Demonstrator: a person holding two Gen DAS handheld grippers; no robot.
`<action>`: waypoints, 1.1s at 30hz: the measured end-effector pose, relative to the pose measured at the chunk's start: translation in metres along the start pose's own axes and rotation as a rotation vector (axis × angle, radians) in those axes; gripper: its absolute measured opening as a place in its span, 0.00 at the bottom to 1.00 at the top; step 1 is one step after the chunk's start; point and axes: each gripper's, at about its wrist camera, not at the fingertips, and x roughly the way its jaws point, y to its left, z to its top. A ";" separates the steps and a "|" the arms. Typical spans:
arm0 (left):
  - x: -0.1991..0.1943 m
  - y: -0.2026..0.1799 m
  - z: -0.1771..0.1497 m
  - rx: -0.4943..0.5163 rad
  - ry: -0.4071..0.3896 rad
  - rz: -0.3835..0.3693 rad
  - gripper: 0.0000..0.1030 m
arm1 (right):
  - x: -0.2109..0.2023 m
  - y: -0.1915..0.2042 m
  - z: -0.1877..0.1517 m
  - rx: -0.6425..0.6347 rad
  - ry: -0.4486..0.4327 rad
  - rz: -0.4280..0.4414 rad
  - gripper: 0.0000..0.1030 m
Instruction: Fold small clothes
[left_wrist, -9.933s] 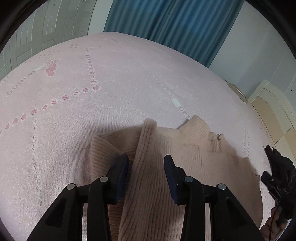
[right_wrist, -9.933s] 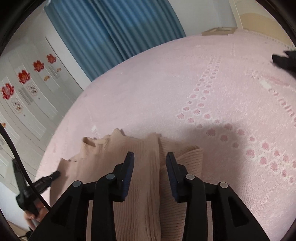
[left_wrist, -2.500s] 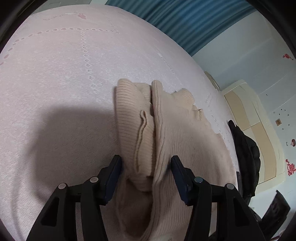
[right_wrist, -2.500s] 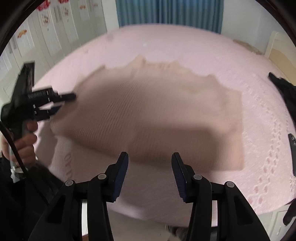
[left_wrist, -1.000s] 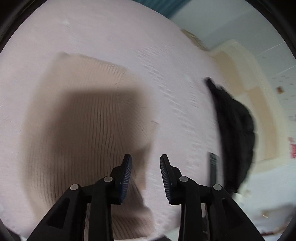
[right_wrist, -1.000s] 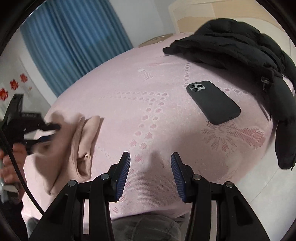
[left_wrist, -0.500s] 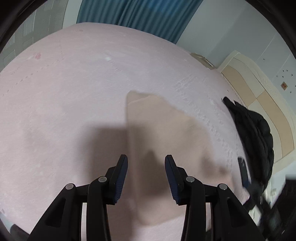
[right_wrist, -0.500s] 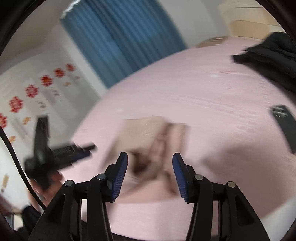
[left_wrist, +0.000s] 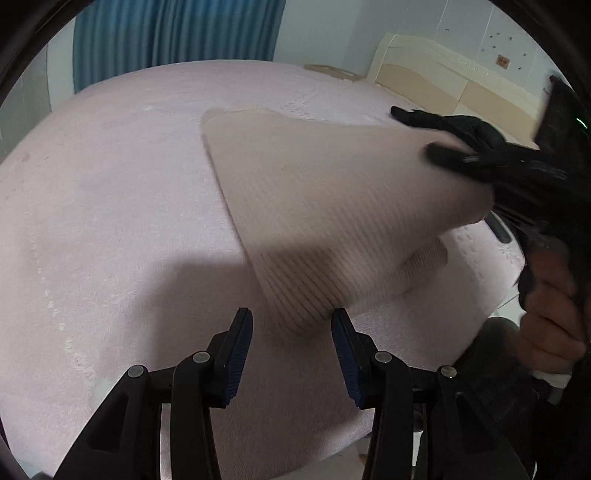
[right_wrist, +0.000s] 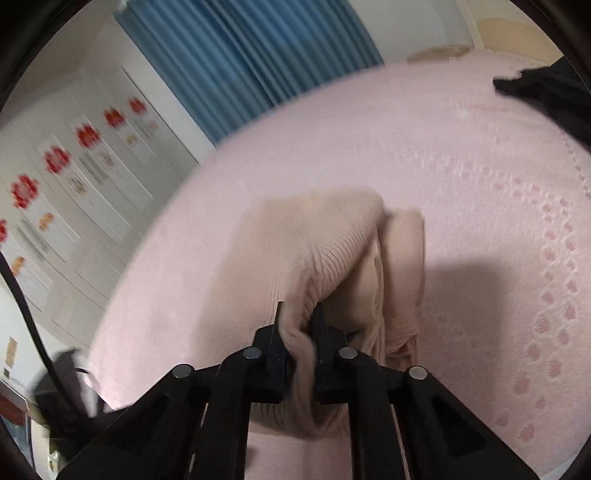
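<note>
A folded beige ribbed sweater (left_wrist: 325, 206) lies on the pink bedspread (left_wrist: 110, 221). My left gripper (left_wrist: 291, 339) is open and empty, just short of the sweater's near corner. My right gripper (right_wrist: 299, 325) is shut on the top layer of the sweater (right_wrist: 314, 251) at its near edge and lifts it off the lower layers. In the left wrist view the right gripper (left_wrist: 458, 147) shows at the sweater's right side, raising that edge.
A black jacket (right_wrist: 546, 96) lies at the far right of the bed. A dark phone (left_wrist: 498, 229) shows partly behind the raised sweater. Blue curtains (right_wrist: 243, 59) and a beige headboard (left_wrist: 443, 88) stand beyond the bed. The bed edge is close below both grippers.
My right gripper has closed on the sweater's top layer and lifted it. The left gripper has drawn nearer to the sweater's corner and stays open.
</note>
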 end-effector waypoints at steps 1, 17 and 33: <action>0.000 0.004 0.000 -0.015 0.004 -0.042 0.41 | -0.010 -0.002 -0.004 0.002 -0.025 0.008 0.09; 0.011 0.037 -0.006 -0.092 0.004 -0.166 0.43 | 0.045 -0.015 0.033 0.015 0.097 -0.252 0.40; 0.010 0.041 -0.012 -0.115 -0.006 -0.195 0.46 | 0.033 -0.037 0.036 0.013 0.097 -0.275 0.38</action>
